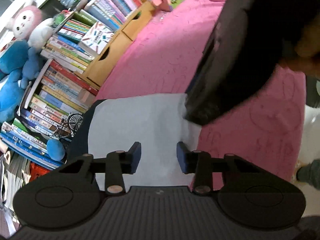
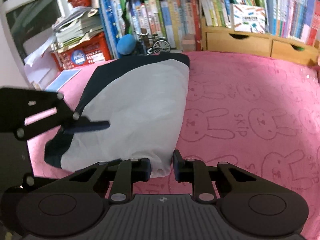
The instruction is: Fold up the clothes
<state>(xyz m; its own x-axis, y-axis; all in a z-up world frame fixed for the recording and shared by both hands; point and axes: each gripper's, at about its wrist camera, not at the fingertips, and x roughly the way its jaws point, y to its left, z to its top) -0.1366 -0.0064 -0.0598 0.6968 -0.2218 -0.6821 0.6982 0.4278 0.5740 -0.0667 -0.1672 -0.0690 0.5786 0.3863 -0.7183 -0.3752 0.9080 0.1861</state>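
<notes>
The left tool (image 2: 88, 127) tips down over one white shirt with dark sleeves (image 2: 136, 108), its jaws apart and empty. The shirt lies folded on the pink bunny blanket (image 2: 250, 104). The right tool (image 2: 161, 167) points down at the shirt's near corner, with the cloth between its narrow jaws, not pinched.

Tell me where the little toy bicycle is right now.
In the right wrist view the toy bicycle stands at the back edge of the pink blanket, before the upright books, just behind the folded garment.
</notes>
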